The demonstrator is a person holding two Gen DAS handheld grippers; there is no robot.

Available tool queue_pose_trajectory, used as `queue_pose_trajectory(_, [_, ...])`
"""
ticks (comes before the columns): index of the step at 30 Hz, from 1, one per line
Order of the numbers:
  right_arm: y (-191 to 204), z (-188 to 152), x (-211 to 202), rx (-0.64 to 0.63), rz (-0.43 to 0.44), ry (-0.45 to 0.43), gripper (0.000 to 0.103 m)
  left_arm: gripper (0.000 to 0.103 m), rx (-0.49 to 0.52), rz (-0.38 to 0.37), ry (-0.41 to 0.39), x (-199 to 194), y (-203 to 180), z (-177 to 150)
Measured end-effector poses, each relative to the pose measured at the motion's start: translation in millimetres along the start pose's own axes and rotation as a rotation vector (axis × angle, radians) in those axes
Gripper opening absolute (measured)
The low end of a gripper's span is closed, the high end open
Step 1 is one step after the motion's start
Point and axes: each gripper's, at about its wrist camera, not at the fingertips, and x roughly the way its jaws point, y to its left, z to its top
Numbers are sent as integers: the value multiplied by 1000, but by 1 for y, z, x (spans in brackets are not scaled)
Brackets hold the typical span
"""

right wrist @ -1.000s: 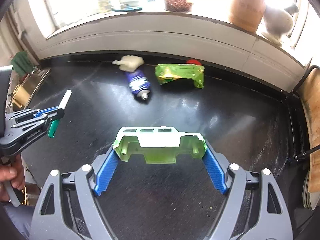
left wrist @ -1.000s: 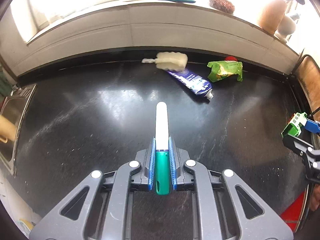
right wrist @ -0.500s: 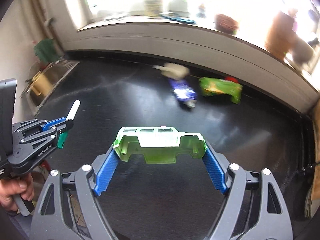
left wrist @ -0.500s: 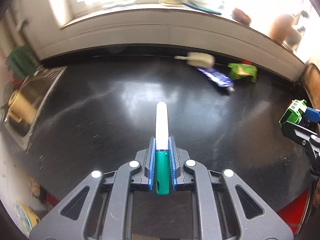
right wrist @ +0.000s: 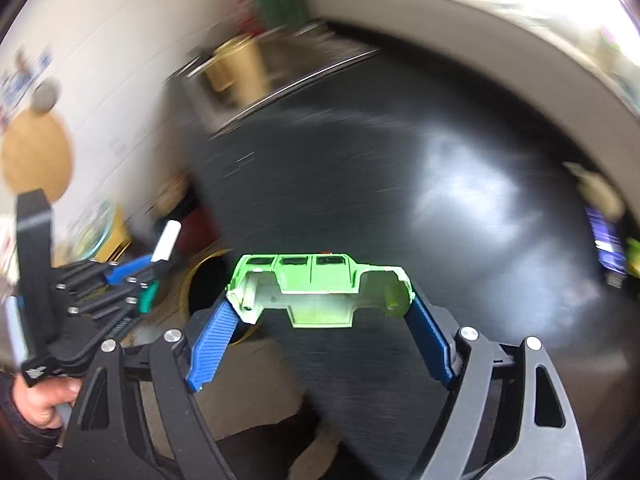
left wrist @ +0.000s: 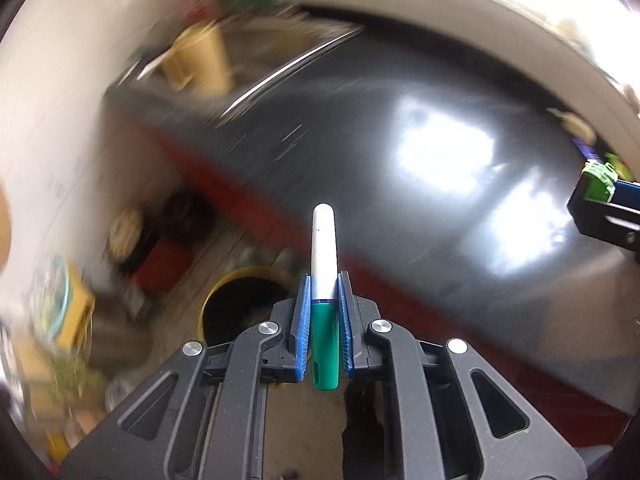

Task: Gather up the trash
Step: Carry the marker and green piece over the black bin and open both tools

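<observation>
Glossy black stone makes up the desk [right wrist: 400, 168], blurred in both views and catching bright window glare, with a pale tiled wall along its far edge and a metal sink [left wrist: 224, 80] off its left end. Beyond the desk's near left corner a round bin with a yellow rim and dark inside [left wrist: 240, 304] stands on the floor among blurred clutter. The left tongs [left wrist: 323, 320] are pinched narrow on a marker pen with a green cap and a white-grey barrel [left wrist: 323, 264]; the blue ribbed pads [left wrist: 303, 320] clamp the green end and the barrel sticks out forward, over the floor close to the bin's rim. The right tongs [right wrist: 320, 308] stand wide, their blue pads [right wrist: 210, 344] pressed on the two ends of a bright green plastic toy car body shell [right wrist: 316, 284], held hollow side toward the camera over the desk's near left part. In the right wrist view the left tongs [right wrist: 160, 264] show at the left with the pen's white end [right wrist: 167, 240] pointing up, and a hand [right wrist: 40, 396] grips their handle. Near the desk's far right edge lie a pale object [right wrist: 596, 188], too blurred to name, and a dark blue tube [right wrist: 608, 248], with a scrap of green [right wrist: 634, 256] just beside it.
</observation>
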Motion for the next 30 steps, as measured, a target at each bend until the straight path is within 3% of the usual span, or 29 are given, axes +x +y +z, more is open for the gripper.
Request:
queue_pose_trajectory(5, [82,-5,72,-100,165,168,79,13,-186,-6,111,34,76,-58])
queue_pose_trajectory(9, [129,-4,115,-133,228,254,79,13,-309,-47,138,55,114,-80])
queue_pose_trajectory(16, [190,20,163,-173,212,305,79,13,-398,-75,129,79,144,-88])
queue_pose_trajectory(23, [211,42,176,-202,196,308,79,13,-402,-78,102,84,162,-81])
queue_pose_trajectory(26, [209,46,179,-203,198,312,82,21,-366,-48,101,86,160,-77])
queue_pose_trajectory(30, [205,51,175,-202,187,302,87,55,-370,-28,88,83,161,-76])
